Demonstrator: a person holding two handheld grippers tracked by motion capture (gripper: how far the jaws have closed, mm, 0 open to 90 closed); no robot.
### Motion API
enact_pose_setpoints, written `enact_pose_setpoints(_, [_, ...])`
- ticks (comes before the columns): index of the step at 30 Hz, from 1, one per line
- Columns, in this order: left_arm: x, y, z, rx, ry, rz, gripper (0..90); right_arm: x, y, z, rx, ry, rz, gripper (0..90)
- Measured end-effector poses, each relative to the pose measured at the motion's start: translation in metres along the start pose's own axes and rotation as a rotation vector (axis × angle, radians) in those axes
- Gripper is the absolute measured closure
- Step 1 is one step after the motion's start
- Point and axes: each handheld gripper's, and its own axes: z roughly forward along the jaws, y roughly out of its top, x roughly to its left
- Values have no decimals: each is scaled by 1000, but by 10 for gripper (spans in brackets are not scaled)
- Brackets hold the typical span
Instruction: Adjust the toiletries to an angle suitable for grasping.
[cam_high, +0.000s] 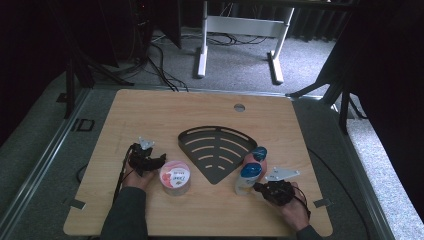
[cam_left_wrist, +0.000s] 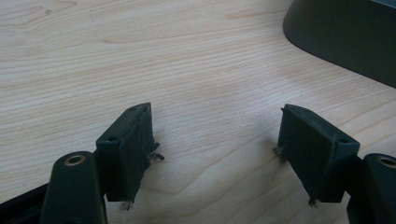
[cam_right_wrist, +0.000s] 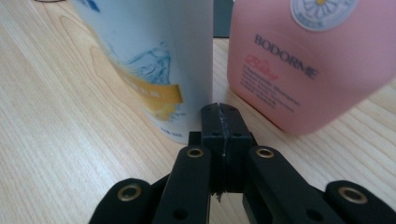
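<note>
Right gripper (cam_right_wrist: 219, 112): jaws pressed together, empty, just short of the white bottle (cam_right_wrist: 154, 60) and pink bottle (cam_right_wrist: 303, 70) standing side by side on the desk (cam_right_wrist: 56, 154). We judge both light, smooth, slippery plastic; grip mid-body. Left gripper (cam_left_wrist: 215, 135): jaws wide, empty.

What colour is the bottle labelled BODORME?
Pink. The bottle shows best in the right gripper view.

A black fan-shaped rack (cam_high: 216, 150) lies mid-worktop (cam_high: 150, 110). Toward the near edge, the left gripper (cam_high: 150, 161) sits just beside a round tub (cam_high: 175, 177), and the right gripper (cam_high: 270, 190) sits by two blue-capped bottles (cam_high: 250, 174).
</note>
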Motion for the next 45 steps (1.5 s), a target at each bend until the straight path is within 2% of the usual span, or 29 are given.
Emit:
enact_pose_setpoints(28, [0,0,0,0,0,0,272,38,27,24,-4,114,-111,900])
enact_pose_setpoints(45, [0,0,0,0,0,0,272,58,39,37,-3,166,-175,900])
